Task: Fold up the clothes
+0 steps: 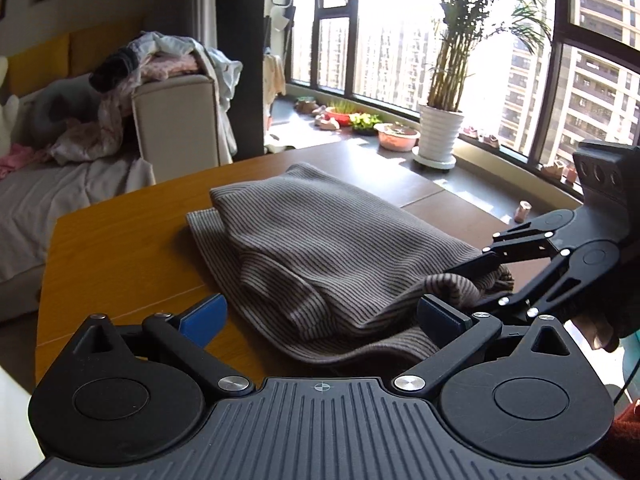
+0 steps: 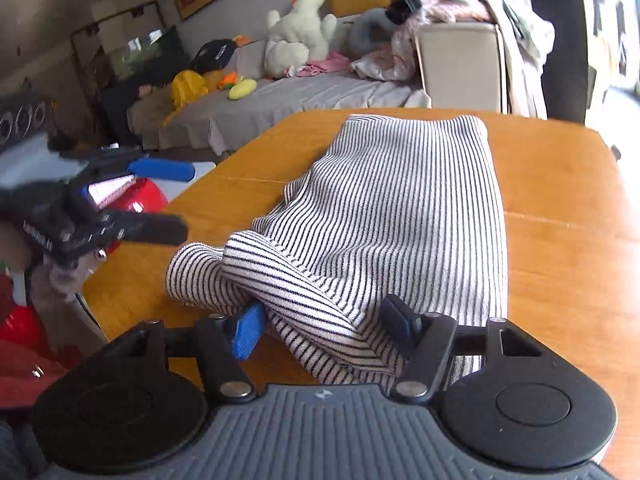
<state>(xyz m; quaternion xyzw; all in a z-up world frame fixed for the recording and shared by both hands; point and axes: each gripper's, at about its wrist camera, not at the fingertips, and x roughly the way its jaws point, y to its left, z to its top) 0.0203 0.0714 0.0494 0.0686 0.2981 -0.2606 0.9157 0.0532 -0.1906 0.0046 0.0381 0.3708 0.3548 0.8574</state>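
A grey-and-white striped knit garment lies partly folded on the orange wooden table. My left gripper hangs just above its near edge with the blue pads far apart and nothing between them. In the right wrist view the left gripper shows blurred off the table's left side, open. My right gripper straddles a rolled, raised fold of the garment. Its jaws stand wide, and the cloth fills the gap loosely. From the left wrist view the right gripper reaches in from the right around that fold.
Beyond the table stands a sofa with plush toys and a heap of clothes. A potted plant and small pots line the window sill. Red items sit off the table's left edge.
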